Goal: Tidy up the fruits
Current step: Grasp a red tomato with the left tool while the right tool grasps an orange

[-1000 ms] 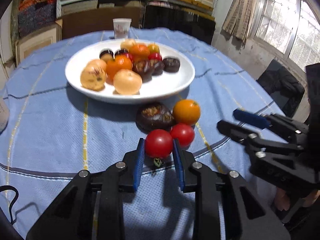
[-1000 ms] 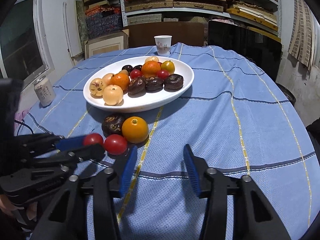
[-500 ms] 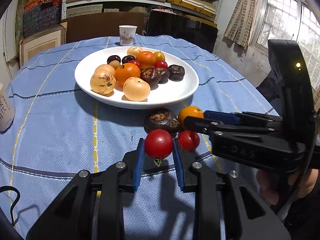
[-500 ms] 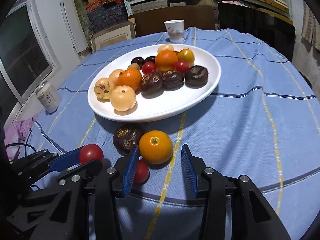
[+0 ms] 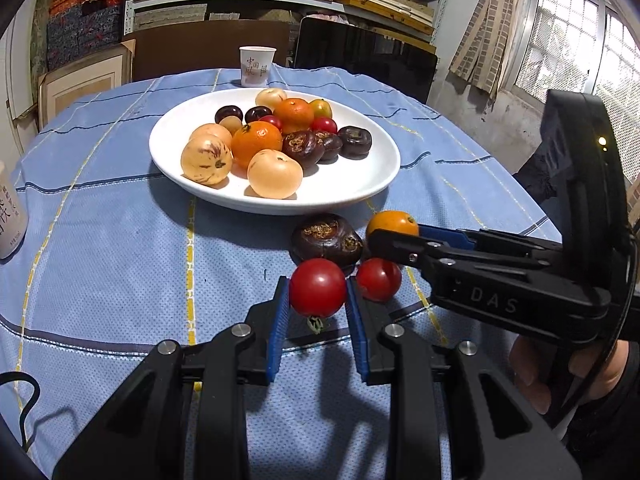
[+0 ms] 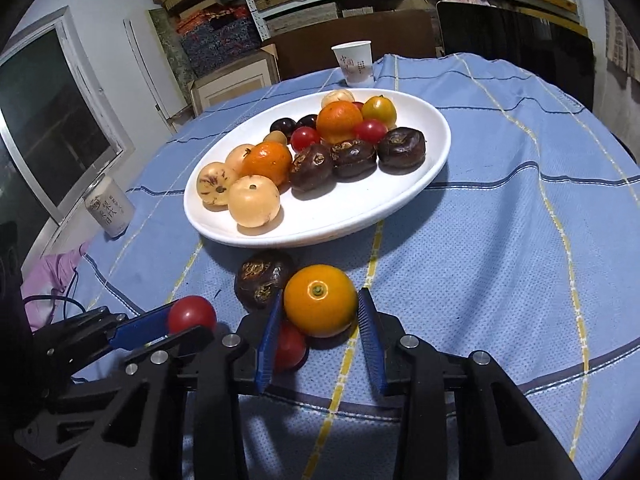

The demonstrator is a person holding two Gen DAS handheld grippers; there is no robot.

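The left gripper point(image 5: 318, 300) is clamped on a round red cherry tomato point(image 5: 317, 288), blue pads pressed to either side of it, the little green stem hanging underneath. Over on the other side, the right gripper point(image 6: 320, 316) has its blue-padded jaws either side of a small smooth orange citrus fruit point(image 6: 320, 300) on the cloth — and they are closing in on it right now. The left pad looks to be at the skin, the right pad just beside it; whether both are pressing yet I cannot tell.

Just behind that orange fruit sits a dark brown wrinkled fruit point(image 6: 262, 280), touching it, and a second red cherry tomato point(image 6: 289, 346) lies partly hidden under the right gripper's left finger. From the left wrist view that second tomato point(image 5: 378, 280) sits just beside the held one, with the right gripper's black fingers reaching across above it.

Beyond this cluster stands the wide white oval plate point(image 6: 400, 196), loaded — pale yellow-orange round fruits at the near left, orange mandarins in the middle, three dark brown fruits in a row toward the right, small red tomatoes and dark cherries behind. Everything rests on a light blue checked tablecloth point(image 6: 500, 240). A white paper cup point(image 6: 354, 62) stands at the far edge, and a pale printed can point(image 6: 110, 210) at the left.
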